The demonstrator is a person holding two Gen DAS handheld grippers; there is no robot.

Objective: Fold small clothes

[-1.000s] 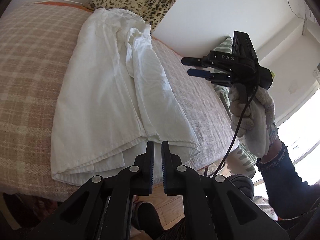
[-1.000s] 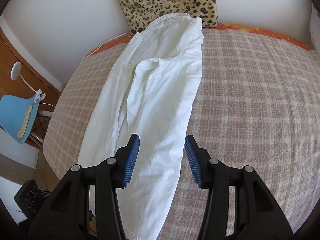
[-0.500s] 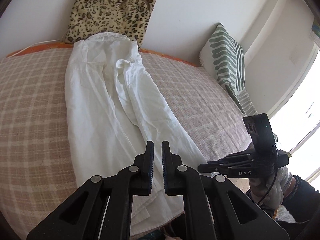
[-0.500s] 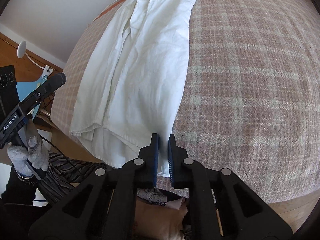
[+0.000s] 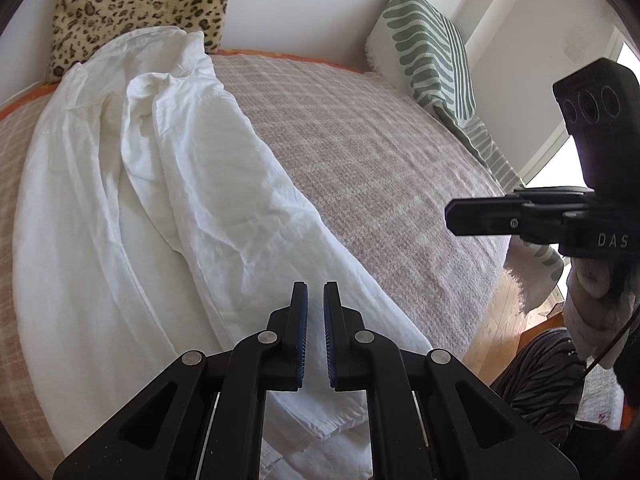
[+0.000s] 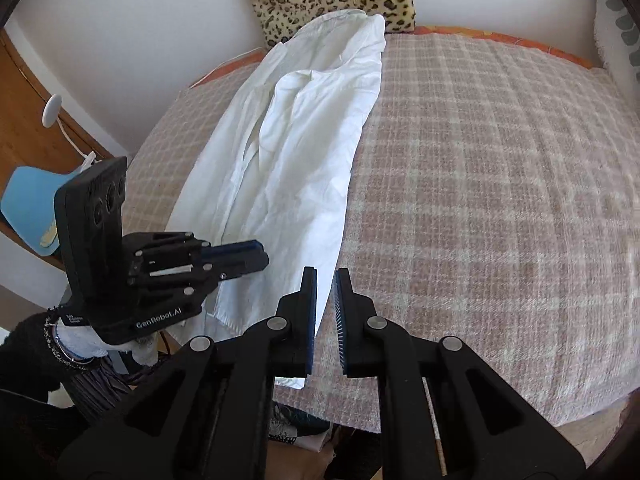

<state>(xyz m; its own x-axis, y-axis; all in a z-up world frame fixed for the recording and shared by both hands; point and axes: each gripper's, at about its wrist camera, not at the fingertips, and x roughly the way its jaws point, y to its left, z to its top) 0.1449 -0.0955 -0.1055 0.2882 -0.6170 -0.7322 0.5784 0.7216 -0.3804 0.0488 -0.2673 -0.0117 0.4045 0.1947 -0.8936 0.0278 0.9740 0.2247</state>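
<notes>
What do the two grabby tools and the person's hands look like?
Both grippers are black plastic with silver rivets and ridged blue pads. The left gripper reads "GenRobot.AI"; the right gripper reads "DAS" and trails a black cable. White knitted gloves, dark sleeves, a beaded bracelet.

A plaid-covered bed (image 6: 500,200) stands against a white wall (image 6: 140,20), with wood flooring (image 5: 504,316) and a bright window (image 5: 560,168).

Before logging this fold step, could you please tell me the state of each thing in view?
white shirt: folded lengthwise into a narrow strip, lying on the blanket, hem at its near edge.
left gripper: shut, empty.
right gripper: shut, empty.
</notes>
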